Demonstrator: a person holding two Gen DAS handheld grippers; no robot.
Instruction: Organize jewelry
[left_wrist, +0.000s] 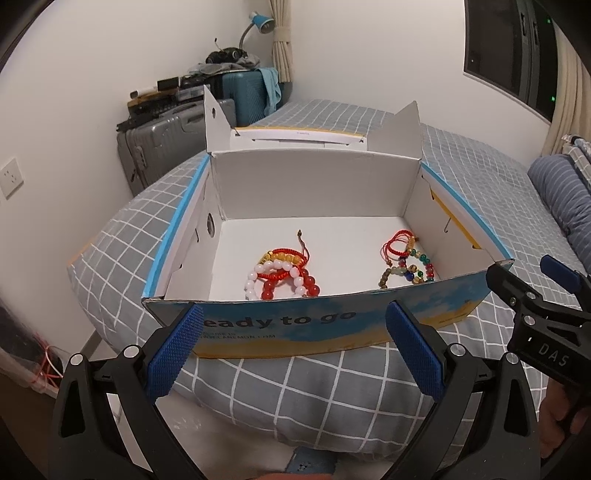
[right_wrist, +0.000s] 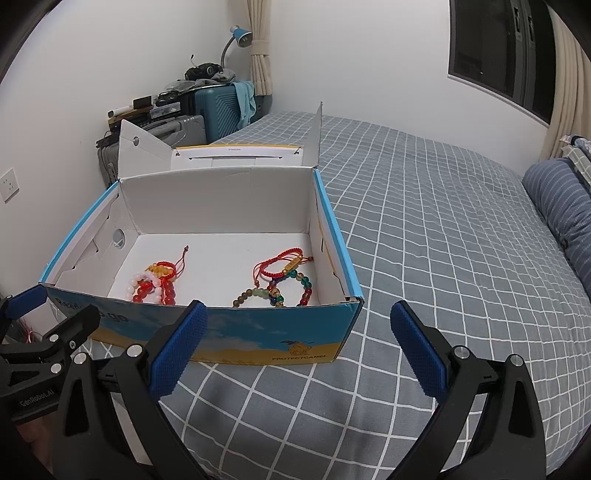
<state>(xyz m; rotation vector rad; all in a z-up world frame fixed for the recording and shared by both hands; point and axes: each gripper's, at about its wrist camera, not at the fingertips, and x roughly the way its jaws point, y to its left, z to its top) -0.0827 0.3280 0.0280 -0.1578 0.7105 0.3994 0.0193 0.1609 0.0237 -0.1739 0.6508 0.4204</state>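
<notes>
An open blue cardboard box (left_wrist: 295, 325) (right_wrist: 258, 332) with a white inside lies on the bed. Inside it are two heaps of bracelets: a left heap (left_wrist: 284, 275) (right_wrist: 157, 284) of red, white and yellow beads with red cord, and a right heap (left_wrist: 406, 264) (right_wrist: 284, 282) of red cords with mixed green, brown and blue beads. My left gripper (left_wrist: 295, 325) (right_wrist: 55, 314) hovers open just in front of the box's near wall, with nothing in it. My right gripper (right_wrist: 299, 325) (left_wrist: 524, 277) is open and holds nothing, by the box's near right corner.
The box rests on a grey checked bedspread (right_wrist: 424, 229). A striped blue pillow (right_wrist: 561, 206) lies at the right. Suitcases (left_wrist: 166, 136) with clutter on top and a blue lamp (left_wrist: 258, 20) stand against the far wall. The box's lid flaps (left_wrist: 314, 136) stand up at the back.
</notes>
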